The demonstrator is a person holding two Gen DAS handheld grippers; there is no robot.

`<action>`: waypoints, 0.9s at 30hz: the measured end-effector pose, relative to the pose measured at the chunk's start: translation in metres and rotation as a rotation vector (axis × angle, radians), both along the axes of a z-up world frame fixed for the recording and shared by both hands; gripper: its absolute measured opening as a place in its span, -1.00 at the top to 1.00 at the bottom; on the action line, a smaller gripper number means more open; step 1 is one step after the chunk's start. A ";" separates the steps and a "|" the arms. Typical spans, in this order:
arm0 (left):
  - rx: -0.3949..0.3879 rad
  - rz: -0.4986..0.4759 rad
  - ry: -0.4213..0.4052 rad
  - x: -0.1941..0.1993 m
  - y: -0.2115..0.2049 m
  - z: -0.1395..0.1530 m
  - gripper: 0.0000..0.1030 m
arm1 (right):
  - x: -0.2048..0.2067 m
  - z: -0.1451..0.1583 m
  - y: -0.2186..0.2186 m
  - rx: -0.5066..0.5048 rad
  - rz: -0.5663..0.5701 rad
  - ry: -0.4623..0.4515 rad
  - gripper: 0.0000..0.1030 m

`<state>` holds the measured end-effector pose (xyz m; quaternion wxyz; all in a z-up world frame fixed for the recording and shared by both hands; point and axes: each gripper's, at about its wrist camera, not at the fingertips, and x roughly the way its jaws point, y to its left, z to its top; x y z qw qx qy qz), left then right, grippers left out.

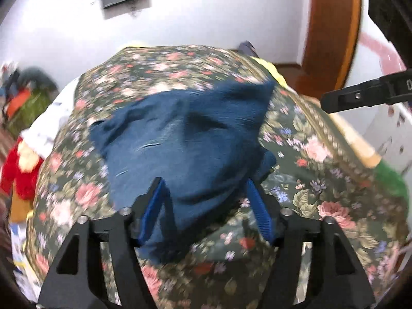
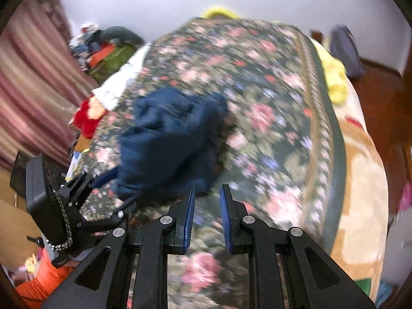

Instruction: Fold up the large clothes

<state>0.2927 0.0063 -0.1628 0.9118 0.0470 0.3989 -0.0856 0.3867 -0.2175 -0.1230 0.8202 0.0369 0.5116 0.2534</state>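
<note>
A dark blue garment [image 1: 185,139] lies crumpled on a floral bedspread [image 1: 309,170]. My left gripper [image 1: 204,182] stands open with its blue pads wide apart, and a fold of the garment lies between them; I cannot tell if it presses on either pad. In the right wrist view the garment [image 2: 167,139] sits ahead and to the left. My right gripper [image 2: 206,193] is open and empty, its pads a narrow gap apart, just short of the garment's near edge. The left gripper [image 2: 113,188] shows at the garment's left edge there. Both views are motion-blurred.
The bedspread [image 2: 270,108] covers a bed. A yellow cloth [image 2: 334,82] and a beige blanket [image 2: 365,193] lie on its right side. Red and white clothes [image 2: 97,108] lie at its left edge. A striped curtain [image 2: 33,90] hangs left, a wooden door [image 1: 332,31] stands right.
</note>
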 end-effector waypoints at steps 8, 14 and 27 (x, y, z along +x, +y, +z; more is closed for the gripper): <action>0.037 0.232 -0.040 0.000 0.082 0.023 -0.53 | 0.002 0.042 0.098 -0.019 0.207 -0.169 0.70; -0.093 0.246 0.100 0.028 0.103 -0.010 -0.53 | 0.030 -0.002 0.158 -0.213 0.299 -0.120 0.71; -0.127 0.206 0.224 0.005 0.082 -0.078 -0.73 | 0.032 -0.087 0.057 -0.269 0.161 -0.013 -0.96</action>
